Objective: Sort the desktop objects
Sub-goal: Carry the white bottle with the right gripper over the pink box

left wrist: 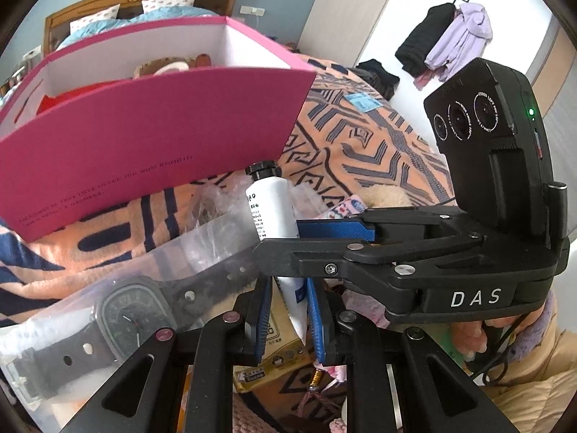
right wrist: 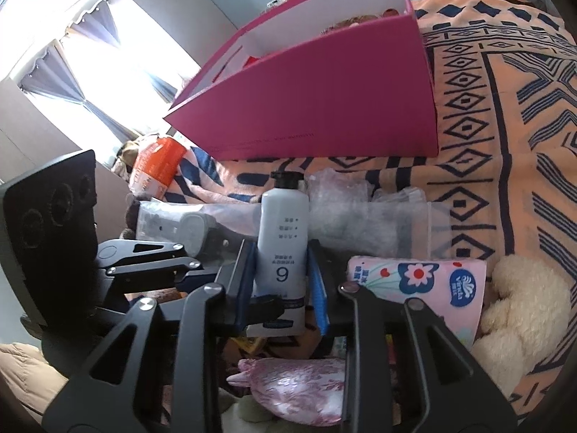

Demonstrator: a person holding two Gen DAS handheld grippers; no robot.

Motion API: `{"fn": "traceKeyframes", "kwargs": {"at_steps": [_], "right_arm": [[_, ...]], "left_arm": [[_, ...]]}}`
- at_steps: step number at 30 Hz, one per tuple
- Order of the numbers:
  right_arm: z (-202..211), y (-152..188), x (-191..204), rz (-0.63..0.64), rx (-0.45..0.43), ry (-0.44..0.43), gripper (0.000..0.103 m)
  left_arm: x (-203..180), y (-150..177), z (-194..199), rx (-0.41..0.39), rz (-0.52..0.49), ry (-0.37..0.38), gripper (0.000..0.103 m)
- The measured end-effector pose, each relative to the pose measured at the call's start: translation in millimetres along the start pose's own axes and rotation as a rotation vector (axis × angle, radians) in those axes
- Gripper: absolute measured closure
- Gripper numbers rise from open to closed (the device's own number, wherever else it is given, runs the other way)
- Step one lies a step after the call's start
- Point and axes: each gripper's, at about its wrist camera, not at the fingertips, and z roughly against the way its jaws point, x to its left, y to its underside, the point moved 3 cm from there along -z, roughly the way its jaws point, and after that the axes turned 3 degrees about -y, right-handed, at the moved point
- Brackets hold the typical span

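Note:
A white tube with a black cap [left wrist: 268, 202] [right wrist: 283, 238] stands upright over the patterned blanket, gripped by both grippers. My left gripper [left wrist: 291, 310] is shut on the tube's flat lower end, blue pads on either side. My right gripper [right wrist: 281, 281] is shut on the tube's body; in the left wrist view the right gripper [left wrist: 281, 241] reaches in from the right, crosswise above my left one. The left gripper [right wrist: 263, 305] comes in from the left in the right wrist view. A pink box [left wrist: 144, 137] [right wrist: 324, 101] with white inner walls stands just behind the tube.
A black watch in a clear bag [left wrist: 122, 317] lies at left. A pink tissue pack [right wrist: 414, 278], a cream plush toy [right wrist: 523, 306], a pink pouch [right wrist: 299, 389], an orange packet [right wrist: 155, 166] and a yellow packet [left wrist: 277, 357] crowd the orange-and-navy blanket [right wrist: 505, 144].

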Motion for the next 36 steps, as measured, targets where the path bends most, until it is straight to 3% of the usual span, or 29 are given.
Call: {"fn": "traceKeyframes", "kwargs": {"at_steps": [13,36], "right_arm": [[21,-8,17,0.026,-0.079,-0.034,0.072],[37,-32,38,0.08,-0.16,-0.034,0.072]], "left_arm": [[-5,-7,29,-0.067,-0.039,-0.011,0.084],[-15,-35,42,-0.138,-0.093,-0.048,0.084]]}}
